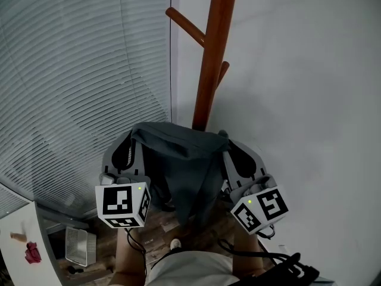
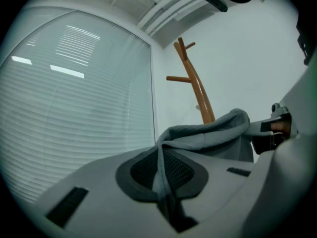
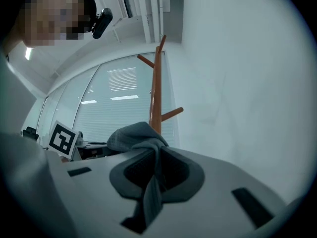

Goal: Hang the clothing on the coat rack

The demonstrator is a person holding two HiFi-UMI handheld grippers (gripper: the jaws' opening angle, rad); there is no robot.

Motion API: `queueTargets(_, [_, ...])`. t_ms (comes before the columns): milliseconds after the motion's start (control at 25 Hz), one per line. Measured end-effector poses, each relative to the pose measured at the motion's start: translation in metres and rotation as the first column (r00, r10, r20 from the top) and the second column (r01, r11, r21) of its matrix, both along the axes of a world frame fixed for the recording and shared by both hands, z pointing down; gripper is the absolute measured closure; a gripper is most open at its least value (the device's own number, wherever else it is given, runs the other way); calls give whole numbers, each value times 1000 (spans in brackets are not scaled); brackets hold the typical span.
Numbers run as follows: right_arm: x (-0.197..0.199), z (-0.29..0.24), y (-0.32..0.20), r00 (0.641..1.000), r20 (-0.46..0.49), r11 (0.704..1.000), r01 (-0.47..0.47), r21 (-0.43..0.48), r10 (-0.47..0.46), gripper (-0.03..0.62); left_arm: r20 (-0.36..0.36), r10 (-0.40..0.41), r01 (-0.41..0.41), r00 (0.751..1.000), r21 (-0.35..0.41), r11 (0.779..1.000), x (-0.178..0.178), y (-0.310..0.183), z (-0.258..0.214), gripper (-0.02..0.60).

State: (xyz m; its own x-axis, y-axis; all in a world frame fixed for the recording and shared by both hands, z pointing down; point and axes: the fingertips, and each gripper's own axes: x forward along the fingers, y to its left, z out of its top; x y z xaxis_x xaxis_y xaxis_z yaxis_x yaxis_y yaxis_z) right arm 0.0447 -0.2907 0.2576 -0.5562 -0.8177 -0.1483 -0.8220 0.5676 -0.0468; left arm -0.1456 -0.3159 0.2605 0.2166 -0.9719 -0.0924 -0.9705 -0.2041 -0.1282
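A dark grey garment (image 1: pixel 184 165) hangs stretched between my two grippers, in front of a brown wooden coat rack (image 1: pixel 211 58) that stands in the corner. My left gripper (image 1: pixel 132 143) is shut on the garment's left edge, and the cloth (image 2: pixel 198 138) runs out from between its jaws. At the other end my right gripper (image 1: pixel 229 143) is shut on the right edge; the cloth (image 3: pixel 141 138) is pinched between its pads. The rack's pegs (image 1: pixel 186 24) point up and out above the garment. The rack shows in both gripper views (image 2: pixel 195 88) (image 3: pixel 156 93) beyond the cloth.
Closed window blinds (image 1: pixel 77 82) fill the left side and a plain white wall (image 1: pixel 309 88) the right. A white table corner (image 1: pixel 24 243) with small red things lies at the lower left, beside a wire basket (image 1: pixel 78 246) on the wooden floor.
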Motion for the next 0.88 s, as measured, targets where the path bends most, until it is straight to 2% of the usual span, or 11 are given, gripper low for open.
queueTargets(240, [1,14,-8,1000,-21,999,-16,-39,15,554,-24,21,-22,1000,-47,999,4,-13,18,552])
queueTargets(880, [-14,62,-20,999,-29,987,16,-163,-21,554,-23,37,-41,999,-176,984,13,-23,70,552])
